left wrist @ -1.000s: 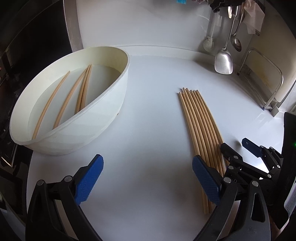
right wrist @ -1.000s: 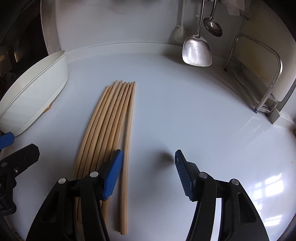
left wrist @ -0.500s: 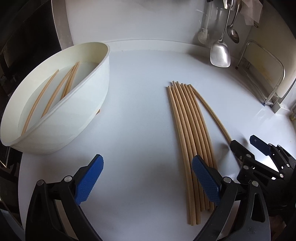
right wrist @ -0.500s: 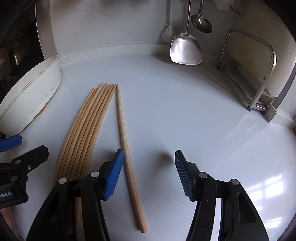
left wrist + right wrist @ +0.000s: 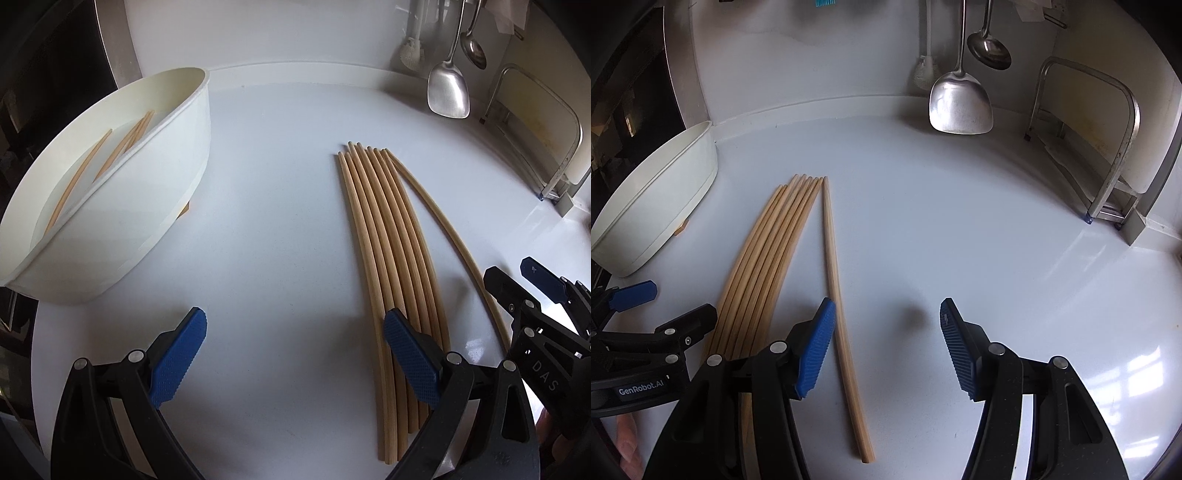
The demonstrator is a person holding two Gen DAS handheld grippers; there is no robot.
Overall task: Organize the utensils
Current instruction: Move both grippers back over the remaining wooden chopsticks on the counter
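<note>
Wooden chopsticks [image 5: 761, 266] lie bunched on white counter [image 5: 960, 240]; one single chopstick [image 5: 836, 295] is splayed off to their right, likely set apart for pickup. R gripper [image 5: 886, 347] straddles it, jaws wide, nothing held. L gripper [image 5: 291, 354] also wide, empty, over bundle's near end. Tub [image 5: 122, 206] w/ more sticks stands well left; open counter between, edges clear.

pale wooden chopsticks [image 5: 391, 236]: tight side-by-side bundle, flat on counter | one chopstick [image 5: 836, 295]: splayed apart, tips converging | more in white oval basin [image 5: 110, 192]
</note>
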